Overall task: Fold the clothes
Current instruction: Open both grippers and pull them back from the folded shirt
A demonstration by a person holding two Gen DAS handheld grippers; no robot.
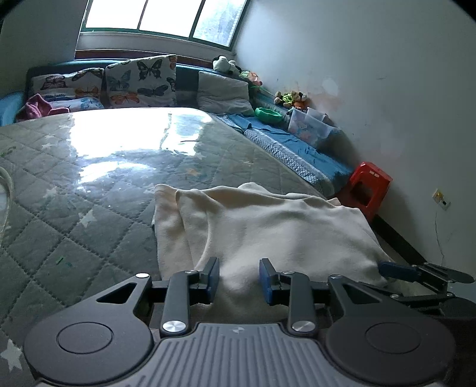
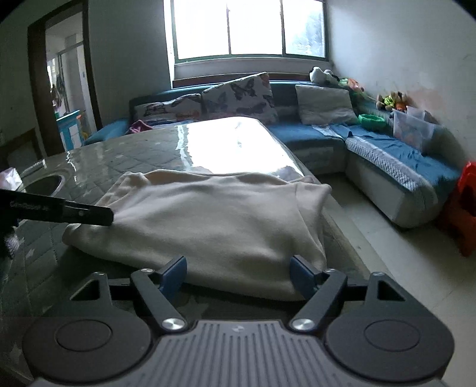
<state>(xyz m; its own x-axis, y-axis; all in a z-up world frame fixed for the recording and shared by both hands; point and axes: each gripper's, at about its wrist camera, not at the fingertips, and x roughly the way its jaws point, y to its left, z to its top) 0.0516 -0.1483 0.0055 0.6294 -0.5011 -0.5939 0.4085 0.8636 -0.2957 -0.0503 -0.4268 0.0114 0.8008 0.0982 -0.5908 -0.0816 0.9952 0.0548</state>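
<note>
We see the cream garment [image 1: 267, 226] lying folded on the quilted grey table cover [image 1: 89, 184], directly ahead of both tools. The left gripper [image 1: 239, 281] has its blue pads [image 1: 264, 279] set a modest way apart, with a hump of the cloth rising between them; whether the pads press on that cloth we cannot tell, since the near hem is hidden under the tool body. Off to its right, the tip of the other tool pokes in at the garment's far corner, only partly in frame.

From the right wrist, the right gripper [image 2: 238, 272] stands with its jaws wide, straddling the near edge of the garment [image 2: 208, 220]; the pads sit at either side of the fold and do not pinch it. To its left a dark finger of the left tool [image 2: 86, 212] reaches the cloth's left edge, its body cut off by the frame.

Beyond the garment, glare from the window [image 2: 250, 28] washes out the middle of the table. The sofa [image 2: 386, 154] behind carries butterfly cushions [image 1: 139, 82], blurred in the right view.
</note>
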